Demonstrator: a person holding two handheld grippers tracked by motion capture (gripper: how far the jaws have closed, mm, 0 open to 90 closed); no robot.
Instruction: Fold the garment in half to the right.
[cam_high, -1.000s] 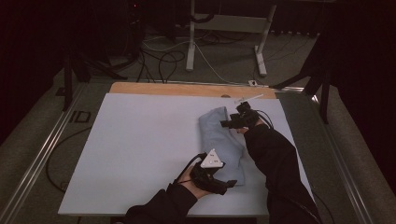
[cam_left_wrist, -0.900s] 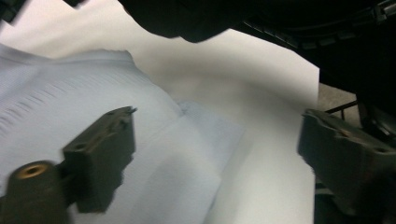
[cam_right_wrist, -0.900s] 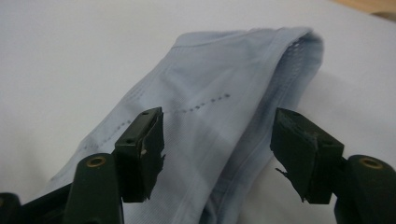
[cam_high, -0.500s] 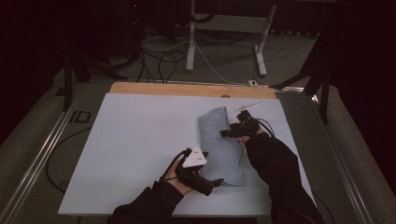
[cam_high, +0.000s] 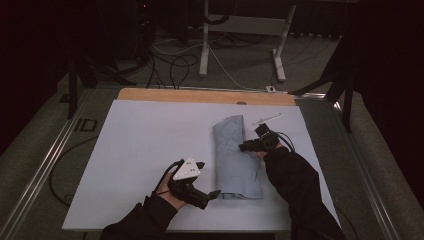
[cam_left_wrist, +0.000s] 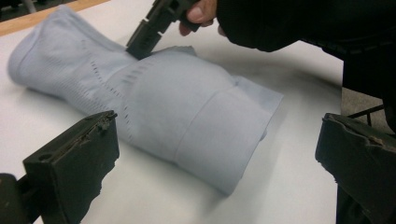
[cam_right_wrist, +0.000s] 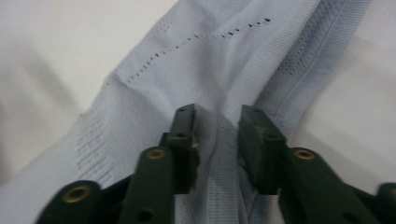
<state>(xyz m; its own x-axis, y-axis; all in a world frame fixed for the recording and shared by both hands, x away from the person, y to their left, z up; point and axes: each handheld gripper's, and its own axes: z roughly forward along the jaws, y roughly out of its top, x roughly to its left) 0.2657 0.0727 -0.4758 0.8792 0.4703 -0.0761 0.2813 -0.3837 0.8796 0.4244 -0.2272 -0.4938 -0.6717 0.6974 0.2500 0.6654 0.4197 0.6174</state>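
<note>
Pinching a ridge of the soft, light blue knit garment (cam_high: 236, 152), the right gripper (cam_right_wrist: 217, 126) bites partway; the left gripper (cam_left_wrist: 215, 154) gapes wide, near the thicker folded hem.

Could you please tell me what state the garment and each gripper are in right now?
Light blue garment: folded into a long strip, lying flat on the white table.
Left gripper: open, at the garment's near end, apart from it.
Right gripper: jaws partly closed around a fold of fabric.

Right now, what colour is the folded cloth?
Pale blue cloth, clearest in the left gripper view.
</note>
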